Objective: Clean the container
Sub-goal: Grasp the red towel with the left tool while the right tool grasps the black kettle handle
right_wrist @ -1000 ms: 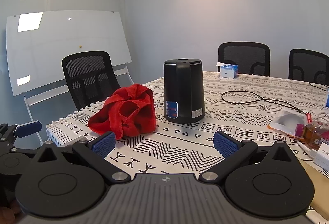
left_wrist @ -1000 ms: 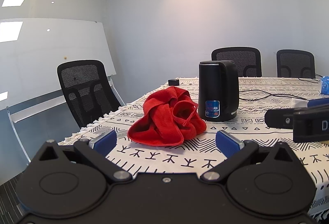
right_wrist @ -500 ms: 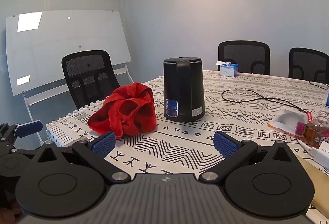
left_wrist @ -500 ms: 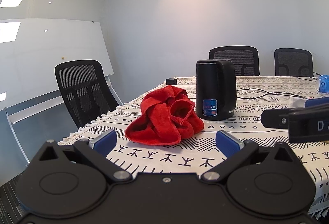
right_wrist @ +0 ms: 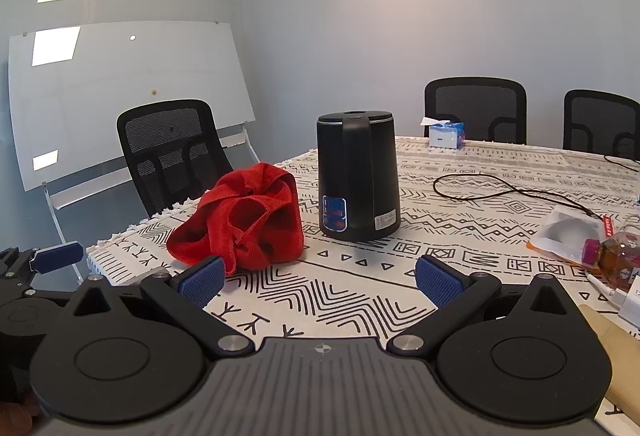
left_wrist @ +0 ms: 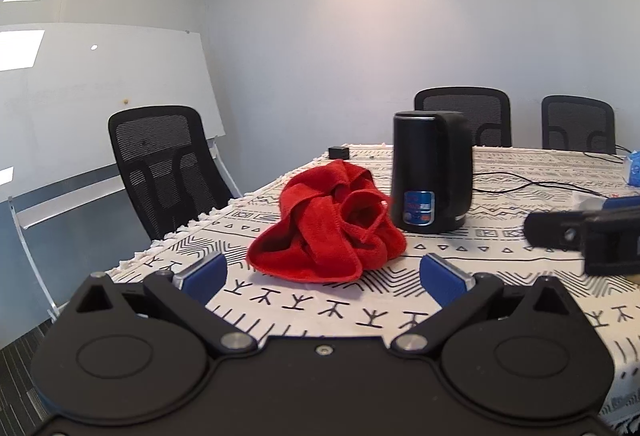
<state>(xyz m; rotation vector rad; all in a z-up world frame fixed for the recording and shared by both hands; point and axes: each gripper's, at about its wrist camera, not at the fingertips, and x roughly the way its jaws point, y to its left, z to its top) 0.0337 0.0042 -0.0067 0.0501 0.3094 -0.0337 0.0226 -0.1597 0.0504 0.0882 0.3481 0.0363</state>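
A black electric kettle (left_wrist: pixel 431 171) stands upright with its lid shut on the patterned tablecloth (left_wrist: pixel 500 248); it also shows in the right wrist view (right_wrist: pixel 358 179). A crumpled red cloth (left_wrist: pixel 326 228) lies just left of it, close to the kettle's base, also in the right wrist view (right_wrist: pixel 244 218). My left gripper (left_wrist: pixel 324 278) is open and empty, low over the near table edge in front of the cloth. My right gripper (right_wrist: pixel 318 282) is open and empty, short of the kettle. The right gripper's body shows in the left wrist view (left_wrist: pixel 588 236).
Black office chairs stand at the left (right_wrist: pixel 172 151) and behind the table (right_wrist: pixel 476 107). A black cable (right_wrist: pixel 500 191), a tissue box (right_wrist: pixel 446 133), a white pouch (right_wrist: pixel 564 232) and a small bottle (right_wrist: pixel 612 256) lie on the right. A whiteboard (right_wrist: pixel 120 91) leans at left.
Both grippers have shifted slightly; the kettle and cloth sit a little further left in the left wrist view. Both grippers stay open and nothing on the table has moved.
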